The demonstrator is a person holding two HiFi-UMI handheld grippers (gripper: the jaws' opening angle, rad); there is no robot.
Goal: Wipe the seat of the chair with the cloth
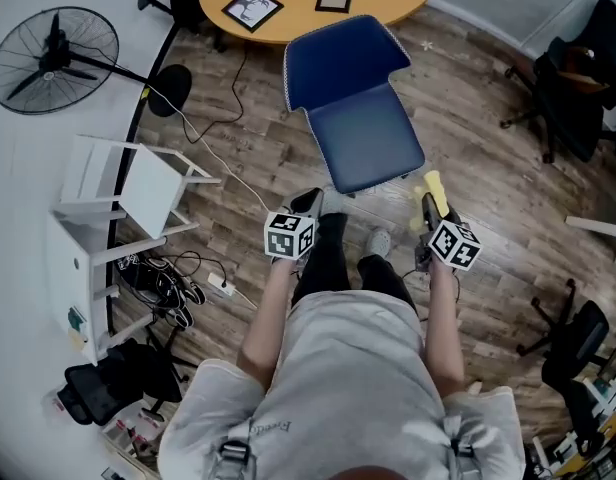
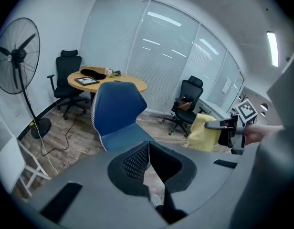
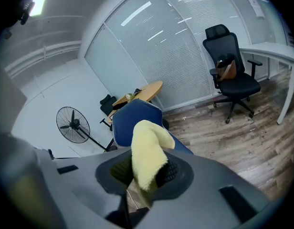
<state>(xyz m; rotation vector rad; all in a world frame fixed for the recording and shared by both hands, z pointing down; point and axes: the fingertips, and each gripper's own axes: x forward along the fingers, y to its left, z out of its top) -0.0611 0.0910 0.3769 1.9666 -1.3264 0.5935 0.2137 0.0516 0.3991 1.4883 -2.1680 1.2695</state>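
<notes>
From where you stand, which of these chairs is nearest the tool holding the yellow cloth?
The blue padded chair straight ahead, the only blue one; the black office chairs stand farther off.

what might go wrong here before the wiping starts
1. The right gripper pinches only part of the yellow cloth, and the rest flops loose; dragging it over the blue chair seat might pull it free.
2. A cable trails across the floor left of the chair; stepping closer could snag it.
</notes>
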